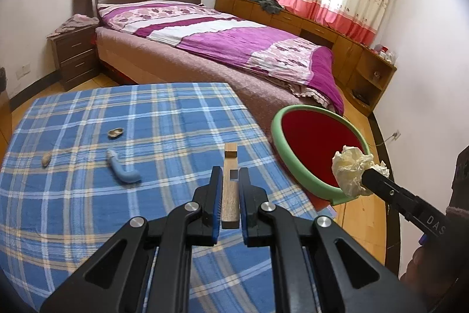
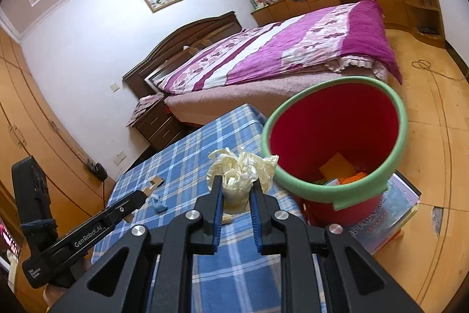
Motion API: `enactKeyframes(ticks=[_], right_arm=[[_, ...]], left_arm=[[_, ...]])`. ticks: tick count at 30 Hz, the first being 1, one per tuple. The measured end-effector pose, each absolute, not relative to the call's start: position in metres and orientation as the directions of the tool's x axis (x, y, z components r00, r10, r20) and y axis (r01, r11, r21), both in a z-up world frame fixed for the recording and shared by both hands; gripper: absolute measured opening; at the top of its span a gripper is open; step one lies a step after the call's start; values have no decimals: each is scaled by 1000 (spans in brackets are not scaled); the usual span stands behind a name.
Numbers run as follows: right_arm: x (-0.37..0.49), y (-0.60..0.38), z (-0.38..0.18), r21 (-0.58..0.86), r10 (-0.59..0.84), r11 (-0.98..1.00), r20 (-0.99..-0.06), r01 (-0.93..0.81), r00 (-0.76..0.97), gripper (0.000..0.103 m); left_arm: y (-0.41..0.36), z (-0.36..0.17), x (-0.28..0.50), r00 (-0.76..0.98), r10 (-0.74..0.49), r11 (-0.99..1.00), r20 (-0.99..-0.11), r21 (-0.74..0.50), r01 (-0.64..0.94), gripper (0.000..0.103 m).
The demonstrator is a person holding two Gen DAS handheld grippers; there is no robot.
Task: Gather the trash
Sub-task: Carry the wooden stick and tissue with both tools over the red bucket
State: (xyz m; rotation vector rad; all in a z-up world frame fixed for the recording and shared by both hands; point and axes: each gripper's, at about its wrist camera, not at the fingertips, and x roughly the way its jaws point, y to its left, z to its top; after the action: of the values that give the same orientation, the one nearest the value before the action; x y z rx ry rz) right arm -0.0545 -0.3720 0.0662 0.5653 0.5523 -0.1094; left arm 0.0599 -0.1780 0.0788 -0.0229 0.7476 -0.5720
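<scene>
Right gripper (image 2: pixel 236 186) clenched on one crumpled tissue (image 2: pixel 241 170), held in the air just beside the green rim of the red bin (image 2: pixel 337 194), not yet over its opening. Releasing here may drop the tissue on the desk (image 2: pixel 187 154) edge or the floor; light paper may also stick to a pad.

Left gripper (image 1: pixel 229 189) closed on one wooden strip (image 1: pixel 230 178), low over the desk near its right edge. Possible slip, grip being narrow.

Counted on the desk: two nutshell pieces (image 1: pixel 115 133), one blue scrap (image 1: pixel 124 172). One bin, resting on books (image 2: pixel 390 213).
</scene>
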Motion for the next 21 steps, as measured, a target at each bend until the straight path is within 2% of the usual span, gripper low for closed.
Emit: enactKeyframes(ticks=[21], right_arm=[[-70, -459, 35, 495, -75, 765, -567, 412, 821, 19]], left_arm=[[-299, 62, 74, 476, -559, 748, -679, -163, 644, 10]])
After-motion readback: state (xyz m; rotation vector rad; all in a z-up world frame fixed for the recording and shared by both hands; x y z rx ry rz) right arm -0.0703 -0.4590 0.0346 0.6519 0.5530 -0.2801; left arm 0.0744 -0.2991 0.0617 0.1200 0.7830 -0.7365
